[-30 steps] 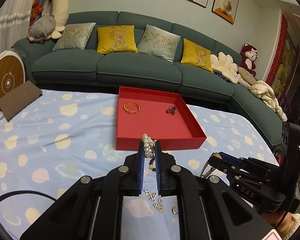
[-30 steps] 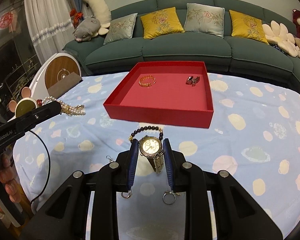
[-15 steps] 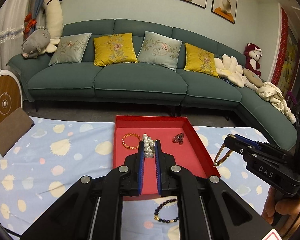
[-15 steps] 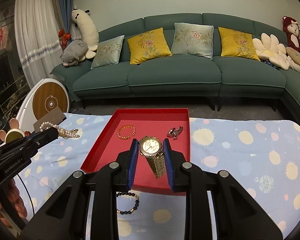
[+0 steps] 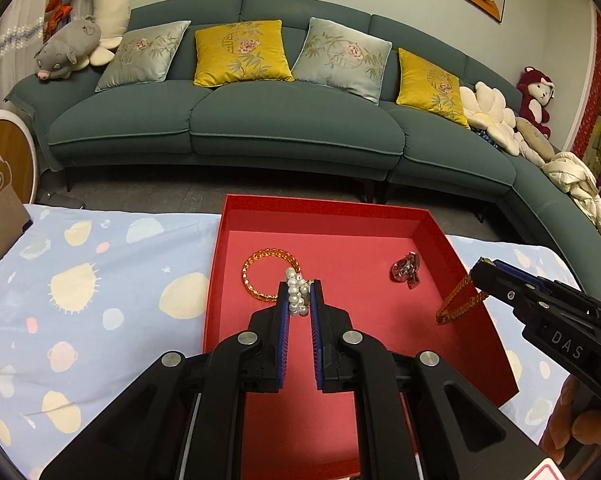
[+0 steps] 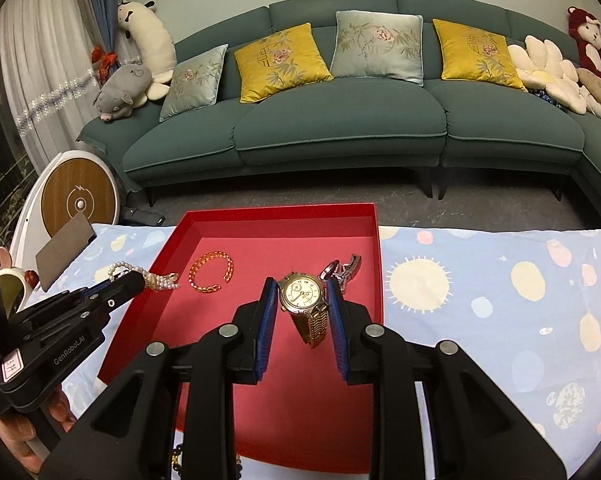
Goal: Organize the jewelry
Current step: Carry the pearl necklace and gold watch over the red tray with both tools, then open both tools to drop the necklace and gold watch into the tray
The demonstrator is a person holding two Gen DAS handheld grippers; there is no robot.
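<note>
My left gripper [image 5: 299, 292] is shut on a white pearl strand [image 5: 296, 294] and holds it above the red tray [image 5: 320, 216]; it also shows in the right wrist view [image 6: 134, 280] at the tray's left side, with the pearls [image 6: 156, 278] hanging. My right gripper [image 6: 301, 292] is shut on a gold watch [image 6: 302, 294] above the tray's [image 6: 280, 212] right half; the left wrist view shows its tip [image 5: 482, 276] with the gold band [image 5: 458, 302] hanging. An orange bangle [image 5: 266, 276] and a dark silver piece [image 5: 406, 272] lie in the tray.
The tray sits on a table with a pale blue patterned cloth [image 5: 100, 280]. A dark bead bracelet [image 6: 176, 460] lies on the cloth near the tray's front edge. A green sofa [image 5: 260, 120] stands beyond the table. A brown card [image 6: 62, 252] stands at the left.
Both grippers have moved forward over the tray with the pearls and the watch still in them. The tray now lies right under them.
</note>
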